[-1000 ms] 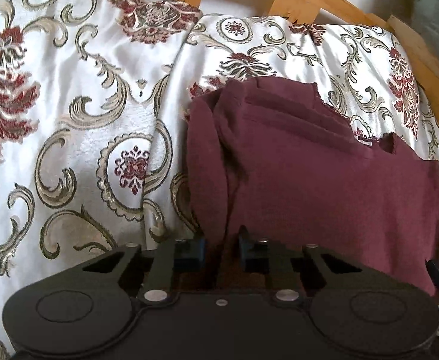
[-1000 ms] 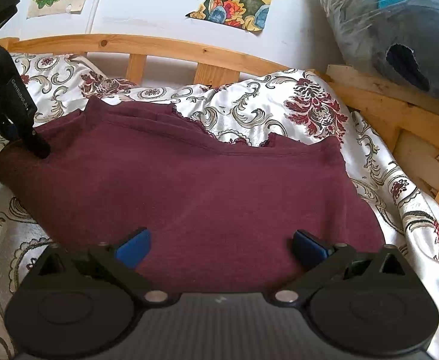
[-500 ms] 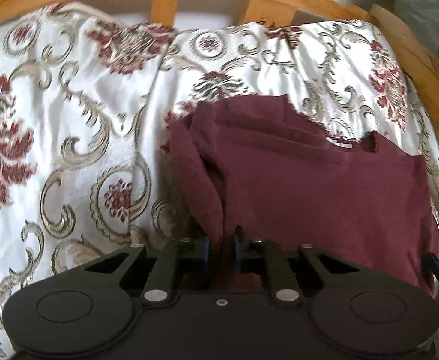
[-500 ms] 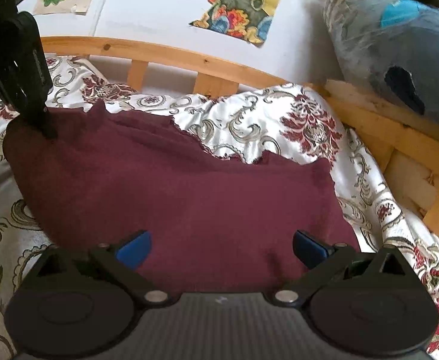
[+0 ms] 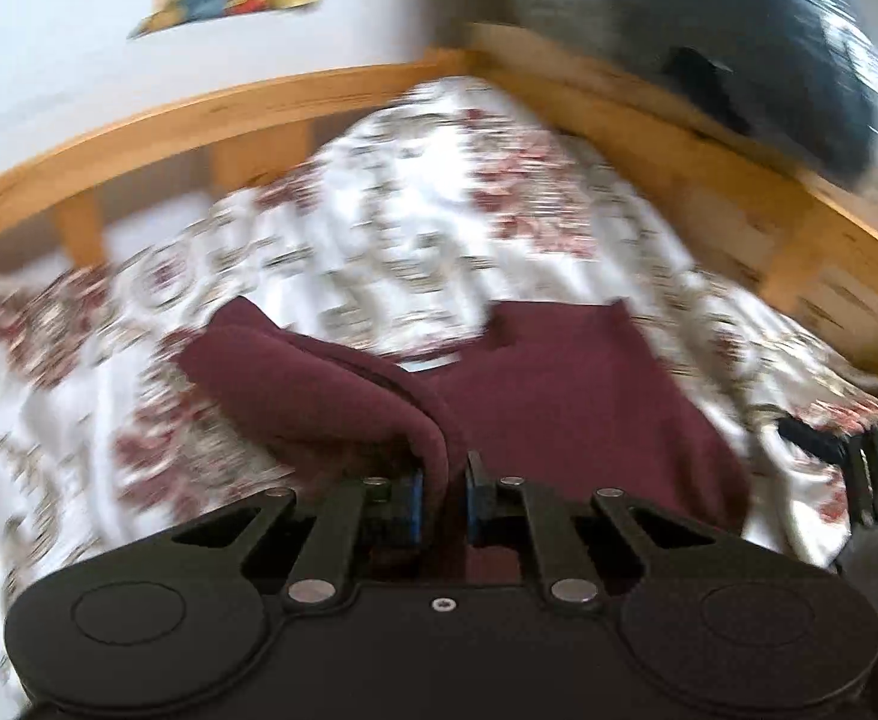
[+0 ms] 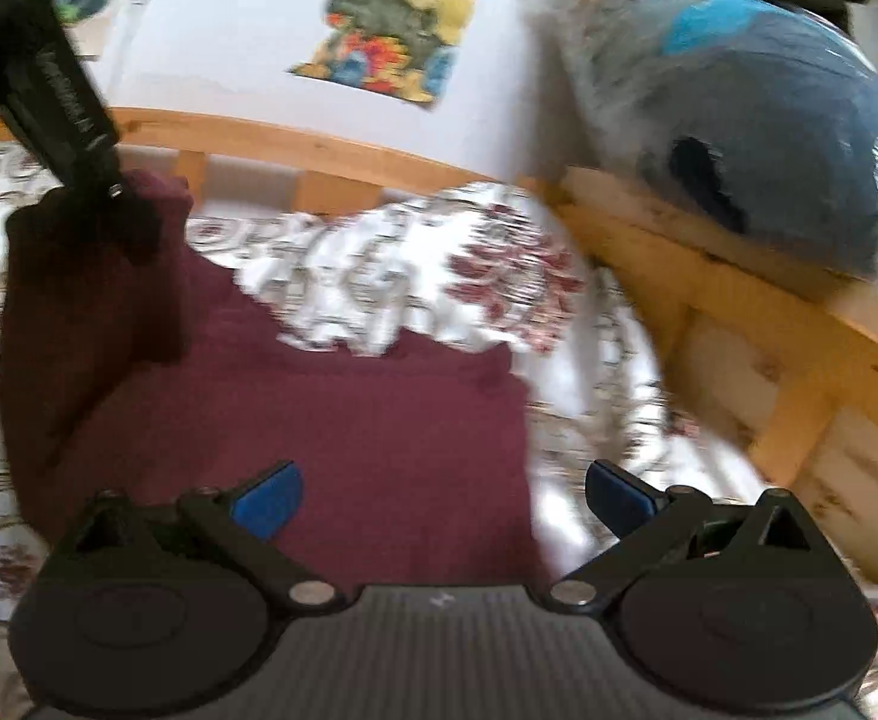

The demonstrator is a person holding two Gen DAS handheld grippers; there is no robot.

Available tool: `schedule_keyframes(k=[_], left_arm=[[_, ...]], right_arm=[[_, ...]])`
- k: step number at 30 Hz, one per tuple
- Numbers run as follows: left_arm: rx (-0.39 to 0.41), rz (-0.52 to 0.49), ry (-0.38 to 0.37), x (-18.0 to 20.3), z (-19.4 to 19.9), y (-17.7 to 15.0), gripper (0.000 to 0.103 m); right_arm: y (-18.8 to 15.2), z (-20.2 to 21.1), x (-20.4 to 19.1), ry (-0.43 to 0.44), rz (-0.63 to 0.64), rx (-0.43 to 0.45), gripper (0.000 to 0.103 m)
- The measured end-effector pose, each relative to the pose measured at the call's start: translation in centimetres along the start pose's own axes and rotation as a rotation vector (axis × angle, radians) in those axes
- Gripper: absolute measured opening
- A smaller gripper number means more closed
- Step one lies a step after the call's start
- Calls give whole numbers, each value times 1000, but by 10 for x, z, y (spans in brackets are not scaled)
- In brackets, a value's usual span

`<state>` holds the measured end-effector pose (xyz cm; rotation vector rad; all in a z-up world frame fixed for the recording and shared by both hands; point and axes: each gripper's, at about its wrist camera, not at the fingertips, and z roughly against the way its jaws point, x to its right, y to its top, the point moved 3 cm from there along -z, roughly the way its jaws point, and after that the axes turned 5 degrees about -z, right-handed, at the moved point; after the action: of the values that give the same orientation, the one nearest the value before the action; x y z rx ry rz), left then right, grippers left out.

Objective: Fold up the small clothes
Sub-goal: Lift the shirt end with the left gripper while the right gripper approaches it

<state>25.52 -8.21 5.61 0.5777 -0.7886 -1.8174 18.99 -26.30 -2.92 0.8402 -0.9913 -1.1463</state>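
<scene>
Lifted since a second ago: the left gripper pinches the maroon garment's left edge above the bedspread.
Right gripper hangs spread, empty; thin pinch could slip, dropping the fold.

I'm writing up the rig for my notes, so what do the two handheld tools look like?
Both are matte black plastic. Each body has two round, disc-like lobes and angled link arms joined by silver pivot pins. The left tool carries short black fingers with blue pads. The right tool has a ribbed grey centre panel and bright blue fingertips. No cables or sleeves are visible.
</scene>
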Motion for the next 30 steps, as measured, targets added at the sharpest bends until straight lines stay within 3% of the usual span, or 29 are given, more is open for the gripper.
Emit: schedule_keyframes(k=[6,13,16,18,21,23,26,30], left_arm=[[-25,-121,-68,55,-25,-2,13],[-65,-86,-121,65,-48,-31,17],[-17,-69,-165,63,-41,-37,33],[24,-48,-192,61,-31,-39,56],[101,-48,-231,62,-15,-39,71],[148,-65,-245,65,-4,-41,80],[197,-91,-235,67,10,-44,82],[208,-86,-152,58,19,-54,93]], right_arm=[[-2,-18,45,-103,10,-54,103],[-10,-26,59,-138,54,-85,103],[-8,-26,61,-134,55,-72,103],[-7,-25,62,-142,55,-61,103],[-4,-24,66,-139,29,-38,103],[-3,-22,67,-133,5,-23,103],[-2,-18,65,-120,-4,13,103],[1,-12,60,-100,15,69,103]])
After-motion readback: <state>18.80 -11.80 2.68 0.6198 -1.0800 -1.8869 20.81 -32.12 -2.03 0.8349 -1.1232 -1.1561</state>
